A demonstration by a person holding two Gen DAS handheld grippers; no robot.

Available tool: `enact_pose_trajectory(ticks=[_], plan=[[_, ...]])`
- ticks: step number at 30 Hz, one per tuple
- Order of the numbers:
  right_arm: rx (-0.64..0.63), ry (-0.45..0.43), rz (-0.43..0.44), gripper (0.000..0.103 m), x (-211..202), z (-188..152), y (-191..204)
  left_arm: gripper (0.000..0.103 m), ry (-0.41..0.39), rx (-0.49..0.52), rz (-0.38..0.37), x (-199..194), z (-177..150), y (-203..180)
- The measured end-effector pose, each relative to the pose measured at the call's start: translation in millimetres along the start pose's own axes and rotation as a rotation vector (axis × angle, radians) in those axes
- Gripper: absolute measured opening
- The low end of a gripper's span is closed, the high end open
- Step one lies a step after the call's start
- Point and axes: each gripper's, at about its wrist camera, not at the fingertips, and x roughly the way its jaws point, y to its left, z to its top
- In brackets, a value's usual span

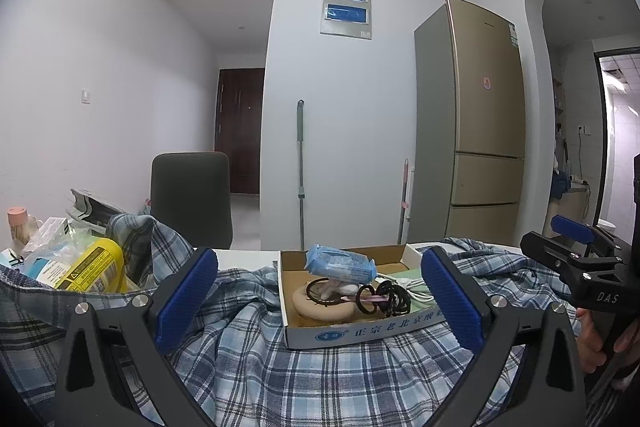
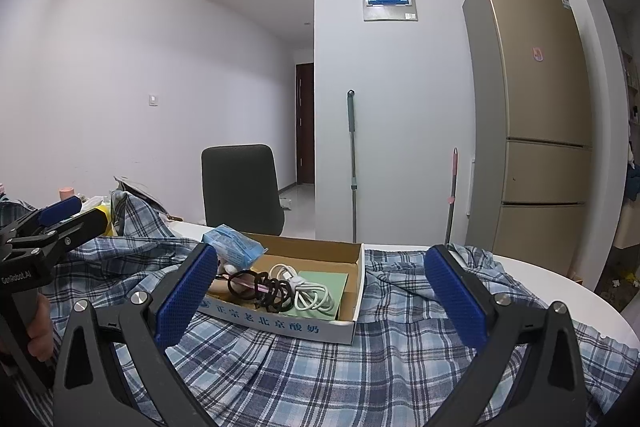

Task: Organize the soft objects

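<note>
A blue plaid shirt (image 1: 280,367) lies rumpled over the white table and also shows in the right wrist view (image 2: 340,367). A shallow cardboard box (image 1: 360,333) rests on it, also in the right wrist view (image 2: 280,323). It holds a blue tissue pack (image 1: 340,263), black hair ties (image 2: 260,289), a white cable (image 2: 312,293), a beige round pad (image 1: 320,307) and a green sheet (image 2: 324,287). My left gripper (image 1: 320,301) is open and empty, just before the box. My right gripper (image 2: 320,297) is open and empty, beside it.
A yellow bag (image 1: 92,267) and other packets lie at the left of the table. A dark chair (image 2: 240,187) stands behind the table. A mop (image 2: 352,163) leans on the wall and a gold fridge (image 2: 540,107) stands at the right.
</note>
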Motion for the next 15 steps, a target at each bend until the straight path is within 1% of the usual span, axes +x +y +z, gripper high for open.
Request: enact_pose_trajectory(ticks=[7, 15], plan=[[0.0, 0.0, 0.012, 0.103, -0.3, -0.1, -0.4, 0.103, 0.002, 0.002, -0.004, 0.8, -0.4, -0.5], [0.003, 0.007, 0.004, 0.103, 1.2, 0.1, -0.5, 0.103, -0.006, 0.006, -0.006, -1.7, -0.5, -0.4]])
